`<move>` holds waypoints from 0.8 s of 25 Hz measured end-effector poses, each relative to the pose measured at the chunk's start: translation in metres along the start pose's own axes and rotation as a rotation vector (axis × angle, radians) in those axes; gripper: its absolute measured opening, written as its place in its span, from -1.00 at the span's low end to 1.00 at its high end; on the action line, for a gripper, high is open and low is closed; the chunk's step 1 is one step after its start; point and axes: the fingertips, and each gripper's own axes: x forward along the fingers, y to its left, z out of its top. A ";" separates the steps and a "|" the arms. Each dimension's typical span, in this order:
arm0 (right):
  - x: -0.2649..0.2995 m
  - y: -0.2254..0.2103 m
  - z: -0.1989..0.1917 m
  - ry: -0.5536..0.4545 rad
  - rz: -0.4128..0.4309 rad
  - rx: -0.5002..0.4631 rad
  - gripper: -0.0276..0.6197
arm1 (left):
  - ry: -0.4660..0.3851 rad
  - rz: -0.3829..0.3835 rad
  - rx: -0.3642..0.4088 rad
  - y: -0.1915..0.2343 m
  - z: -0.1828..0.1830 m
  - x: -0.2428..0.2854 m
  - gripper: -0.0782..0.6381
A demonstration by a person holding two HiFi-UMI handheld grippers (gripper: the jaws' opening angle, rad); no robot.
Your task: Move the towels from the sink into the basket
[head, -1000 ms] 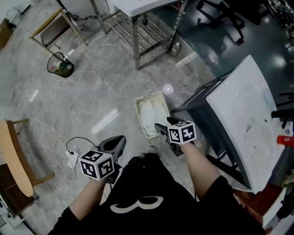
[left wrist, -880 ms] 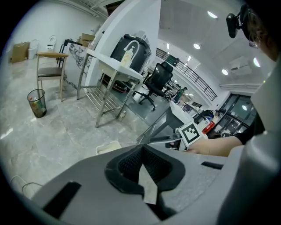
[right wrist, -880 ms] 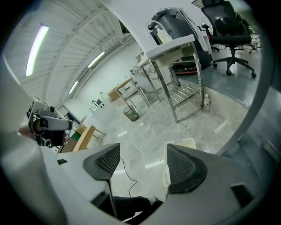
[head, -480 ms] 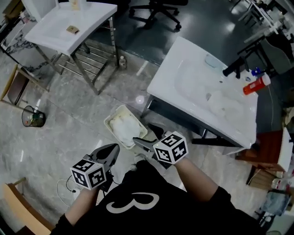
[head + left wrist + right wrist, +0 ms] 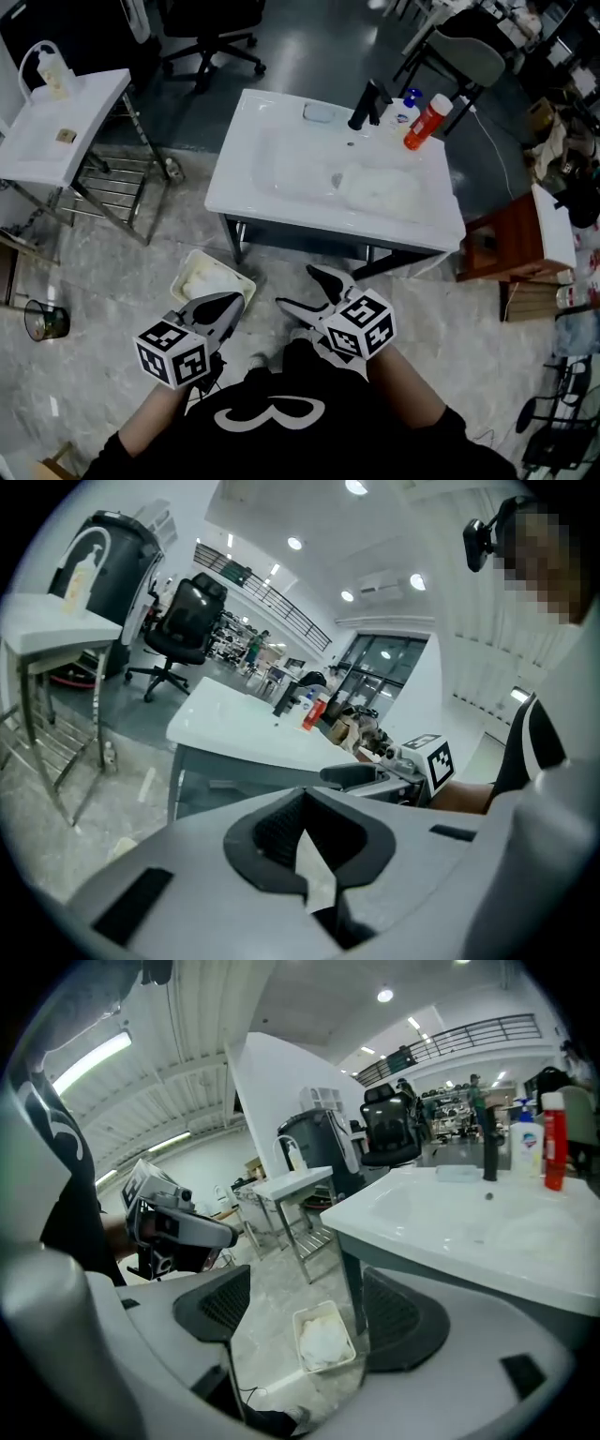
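Observation:
The white sink point(image 5: 272, 173) stands ahead of me with a crumpled white towel point(image 5: 380, 187) lying in its basin. On the floor at its near left corner sits the cream basket point(image 5: 190, 269), which holds a white towel point(image 5: 208, 284). My left gripper point(image 5: 223, 305) hovers just above the basket, jaws shut and empty. My right gripper point(image 5: 300, 289) is held low in front of the sink, open, with nothing between its fingers. In the right gripper view the basket point(image 5: 325, 1340) shows between the jaws, below the sink's edge point(image 5: 450, 1251).
A black faucet point(image 5: 367, 103), a white bottle point(image 5: 405, 105) and a red bottle point(image 5: 425, 122) stand on the sink's far rim. A second white sink on a metal stand point(image 5: 56, 141) is at left, a brown stool point(image 5: 502, 239) at right, and a bin point(image 5: 42, 321) on the floor.
The head view has swung from the floor and basket up to the sink, which now lies square ahead. The right jaws stand wider apart than a second ago. Both grippers stay close to my body.

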 end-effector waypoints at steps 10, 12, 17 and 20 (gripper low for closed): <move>-0.117 -0.111 0.002 -0.068 -0.155 -0.029 0.18 | 0.054 -0.093 0.139 -0.087 0.043 0.119 -0.77; -0.143 -0.137 0.002 -0.075 -0.186 -0.033 0.18 | 0.061 -0.100 0.156 -0.105 0.050 0.144 -0.77; -0.206 -0.207 -0.002 -0.084 -0.270 -0.050 0.18 | 0.041 -0.104 0.187 -0.143 0.068 0.203 -0.77; -0.238 -0.248 -0.002 -0.083 -0.330 -0.071 0.18 | 0.018 -0.118 0.187 -0.165 0.076 0.232 -0.77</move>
